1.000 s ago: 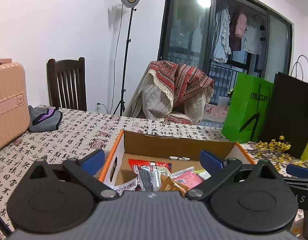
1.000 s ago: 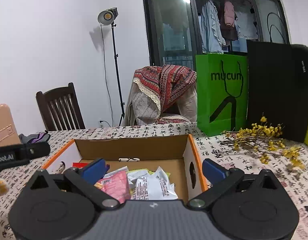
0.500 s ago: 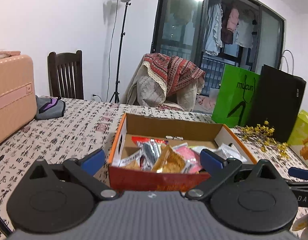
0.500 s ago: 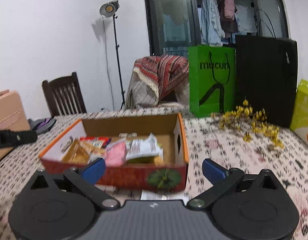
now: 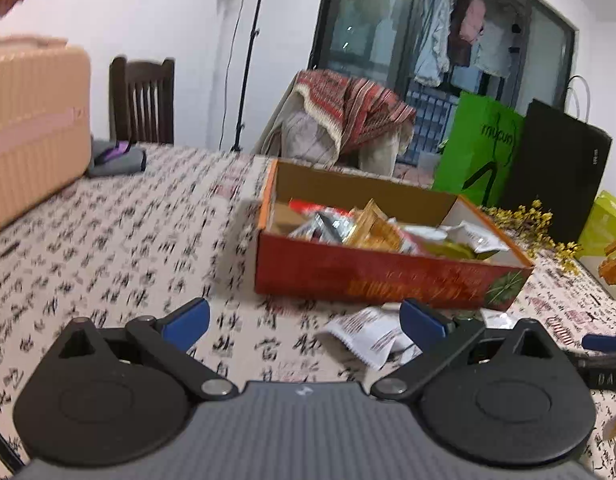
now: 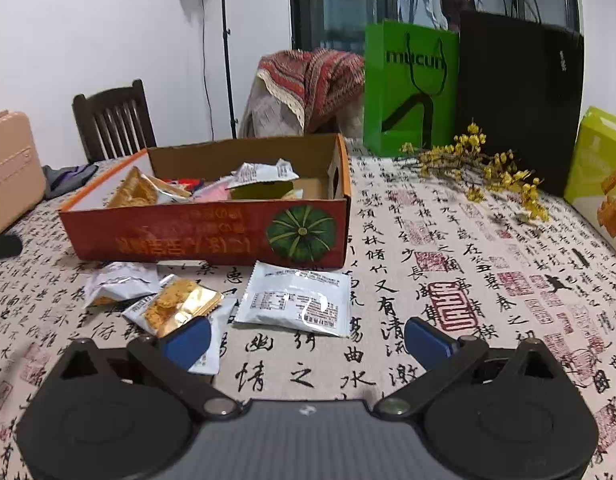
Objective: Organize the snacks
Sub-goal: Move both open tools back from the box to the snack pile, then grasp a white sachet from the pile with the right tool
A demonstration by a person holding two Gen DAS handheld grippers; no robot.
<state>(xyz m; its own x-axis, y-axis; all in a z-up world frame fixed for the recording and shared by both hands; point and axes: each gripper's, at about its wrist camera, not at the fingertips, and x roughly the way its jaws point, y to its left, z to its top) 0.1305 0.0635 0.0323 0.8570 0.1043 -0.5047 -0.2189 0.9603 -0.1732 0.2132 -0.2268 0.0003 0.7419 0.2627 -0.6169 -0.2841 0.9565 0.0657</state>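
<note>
Left wrist view: left hand-held gripper spread wide and empty, now pulled back from the snack box, tabletop between.

Right wrist view: right hand-held gripper likewise apart; white snack packet just ahead, newly visible. Light, crinkly, slippery — pinch an edge seam.

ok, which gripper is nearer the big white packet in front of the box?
Right. The right gripper hovers open just short of the white packet, which lies about centred ahead. The left gripper sits off to its left, near the other packets.
</note>
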